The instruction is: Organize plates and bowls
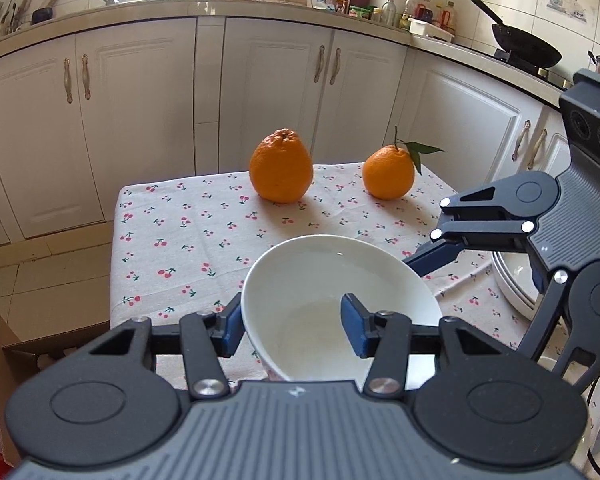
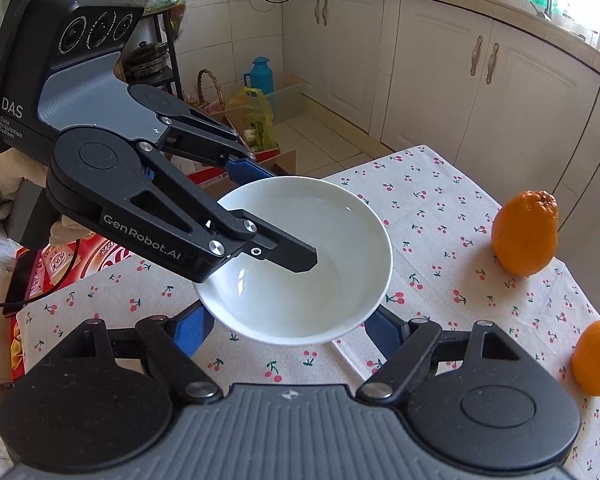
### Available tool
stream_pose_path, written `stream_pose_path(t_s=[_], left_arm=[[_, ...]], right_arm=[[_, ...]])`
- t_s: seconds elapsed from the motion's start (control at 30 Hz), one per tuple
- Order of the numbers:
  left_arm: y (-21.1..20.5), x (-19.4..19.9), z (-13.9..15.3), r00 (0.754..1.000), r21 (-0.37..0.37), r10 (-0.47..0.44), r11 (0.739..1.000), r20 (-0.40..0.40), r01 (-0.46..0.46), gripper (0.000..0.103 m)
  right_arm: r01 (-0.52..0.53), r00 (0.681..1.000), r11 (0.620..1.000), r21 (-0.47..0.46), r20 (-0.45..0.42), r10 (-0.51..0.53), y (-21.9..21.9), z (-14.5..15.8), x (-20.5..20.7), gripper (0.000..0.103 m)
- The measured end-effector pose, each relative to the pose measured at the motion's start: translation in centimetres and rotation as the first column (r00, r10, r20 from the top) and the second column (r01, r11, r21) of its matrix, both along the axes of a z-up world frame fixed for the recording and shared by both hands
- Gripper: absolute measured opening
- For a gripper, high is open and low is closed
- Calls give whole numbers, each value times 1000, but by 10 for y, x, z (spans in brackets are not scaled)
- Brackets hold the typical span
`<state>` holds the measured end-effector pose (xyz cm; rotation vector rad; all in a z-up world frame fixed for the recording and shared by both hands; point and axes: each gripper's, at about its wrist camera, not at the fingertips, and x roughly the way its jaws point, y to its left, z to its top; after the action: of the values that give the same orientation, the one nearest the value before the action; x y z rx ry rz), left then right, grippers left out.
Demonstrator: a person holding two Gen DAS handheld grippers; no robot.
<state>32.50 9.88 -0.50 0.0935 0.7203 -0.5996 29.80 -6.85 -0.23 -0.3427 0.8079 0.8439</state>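
A white bowl (image 1: 332, 292) is held over the cherry-print tablecloth (image 1: 188, 232). My left gripper (image 1: 292, 328) straddles the bowl's near-left rim, one finger outside (image 1: 232, 328) and one inside (image 1: 356, 328), with a wide gap between them; it looks closed onto the rim wall. In the right wrist view the bowl (image 2: 312, 256) sits just ahead of my right gripper (image 2: 288, 332), whose blue fingers (image 2: 192, 328) are spread wide under the bowl's near edge. The left gripper (image 2: 284, 216) reaches in from the left, one finger inside the bowl. A white plate (image 1: 512, 284) lies partly hidden at the right.
Two oranges (image 1: 281, 170) (image 1: 388, 174) stand at the far side of the table; they also show in the right wrist view (image 2: 526, 234) (image 2: 598, 356). White kitchen cabinets (image 1: 140, 120) are behind. Cardboard boxes (image 1: 4, 364) sit on the floor at the left.
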Motion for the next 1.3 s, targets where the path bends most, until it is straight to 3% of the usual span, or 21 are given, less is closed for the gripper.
stream_pose_path(t_s=[0.77, 1.3], left_arm=[[-60, -92, 39, 991, 17, -95, 995, 93, 94, 49], [-79, -145, 38, 988, 36, -114, 993, 104, 111, 49]], right_arm=[[77, 995, 996, 32, 54, -79, -64, 34, -99, 85], [72, 995, 997, 33, 66, -74, -83, 31, -151, 85]])
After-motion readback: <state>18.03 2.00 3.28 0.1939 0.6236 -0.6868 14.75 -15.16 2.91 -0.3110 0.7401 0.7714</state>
